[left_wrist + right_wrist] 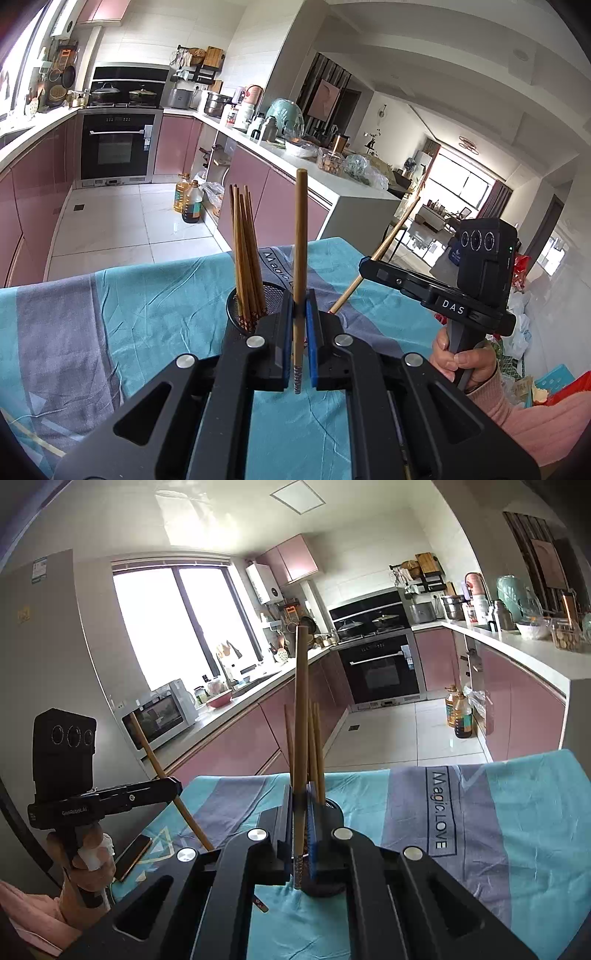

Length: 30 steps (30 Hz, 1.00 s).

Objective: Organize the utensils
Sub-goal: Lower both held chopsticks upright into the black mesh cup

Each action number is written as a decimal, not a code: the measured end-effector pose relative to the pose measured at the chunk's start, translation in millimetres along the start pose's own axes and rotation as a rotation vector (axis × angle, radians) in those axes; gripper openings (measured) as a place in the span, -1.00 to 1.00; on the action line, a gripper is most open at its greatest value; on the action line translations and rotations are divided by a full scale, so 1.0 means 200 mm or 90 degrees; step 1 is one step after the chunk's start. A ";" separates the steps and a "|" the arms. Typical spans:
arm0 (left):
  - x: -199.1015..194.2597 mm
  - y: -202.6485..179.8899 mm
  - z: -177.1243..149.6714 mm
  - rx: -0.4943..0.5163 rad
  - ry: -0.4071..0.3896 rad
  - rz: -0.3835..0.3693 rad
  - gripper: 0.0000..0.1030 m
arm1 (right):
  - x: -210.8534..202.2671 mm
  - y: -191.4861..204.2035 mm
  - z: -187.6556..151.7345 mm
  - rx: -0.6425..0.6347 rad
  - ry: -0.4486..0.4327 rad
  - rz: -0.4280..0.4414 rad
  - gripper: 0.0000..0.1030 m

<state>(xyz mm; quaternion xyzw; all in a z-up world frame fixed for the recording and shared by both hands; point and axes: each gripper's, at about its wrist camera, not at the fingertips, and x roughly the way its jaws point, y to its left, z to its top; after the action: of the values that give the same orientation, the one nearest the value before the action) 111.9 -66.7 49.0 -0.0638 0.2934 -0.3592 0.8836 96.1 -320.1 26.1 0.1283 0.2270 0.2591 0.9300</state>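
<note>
Kitchen cabinets run behind your blue-and-grey cloth-covered worktop (147,314). Your left claw (300,332) is clamped shut on one chopstick (300,258), held upright. Just beyond it, slightly left, stands the mesh holder (271,299) with its bundle of chopsticks (245,258). Your right claw (301,830) is likewise closed on a second chopstick (301,709), also near vertical, with the holder directly behind it. Both sticks already stand along the holder's axis; judging by this, either hand is close enough to drop in.
</note>
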 end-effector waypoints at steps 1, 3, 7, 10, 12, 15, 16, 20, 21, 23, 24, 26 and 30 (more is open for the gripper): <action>-0.01 0.00 0.01 0.001 -0.004 0.001 -0.86 | 0.00 0.02 0.02 -0.004 -0.002 0.004 -0.89; -0.04 -0.02 0.03 0.006 -0.014 0.002 -0.86 | 0.00 0.05 0.05 -0.014 -0.004 0.013 -0.89; -0.08 -0.04 0.07 0.019 -0.033 0.006 -0.86 | -0.01 0.10 0.11 -0.040 -0.015 0.017 -0.89; -0.11 -0.06 0.11 0.025 -0.048 0.011 -0.86 | -0.01 0.13 0.16 -0.058 -0.024 0.016 -0.89; -0.12 -0.07 0.13 0.029 -0.057 0.018 -0.86 | -0.02 0.15 0.18 -0.069 -0.029 0.012 -0.89; -0.14 -0.08 0.16 0.038 -0.071 0.026 -0.86 | -0.01 0.17 0.22 -0.084 -0.037 0.002 -0.89; -0.14 -0.09 0.17 0.040 -0.075 0.029 -0.86 | 0.00 0.17 0.23 -0.086 -0.038 0.001 -0.89; -0.13 -0.10 0.21 0.046 -0.087 0.048 -0.86 | 0.06 0.16 0.24 -0.094 -0.028 -0.011 -0.89; -0.13 -0.11 0.22 0.051 -0.090 0.057 -0.86 | 0.08 0.15 0.24 -0.094 -0.024 -0.010 -0.89; -0.12 -0.12 0.21 0.059 -0.093 0.069 -0.86 | 0.12 0.15 0.23 -0.095 -0.015 -0.011 -0.89; -0.11 -0.12 0.21 0.060 -0.092 0.071 -0.86 | 0.13 0.15 0.23 -0.097 -0.011 -0.014 -0.89; -0.08 -0.12 0.20 0.065 -0.087 0.082 -0.86 | 0.16 0.14 0.22 -0.098 -0.004 -0.017 -0.89; 0.00 -0.11 0.19 0.063 -0.061 0.090 -0.86 | 0.21 0.12 0.20 -0.097 0.012 -0.025 -0.89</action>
<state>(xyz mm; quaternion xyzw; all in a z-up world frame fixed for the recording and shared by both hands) 119.6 -86.3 86.9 -0.0168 0.2363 -0.3065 0.9219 137.7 -281.6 55.1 0.0499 0.2180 0.2583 0.9398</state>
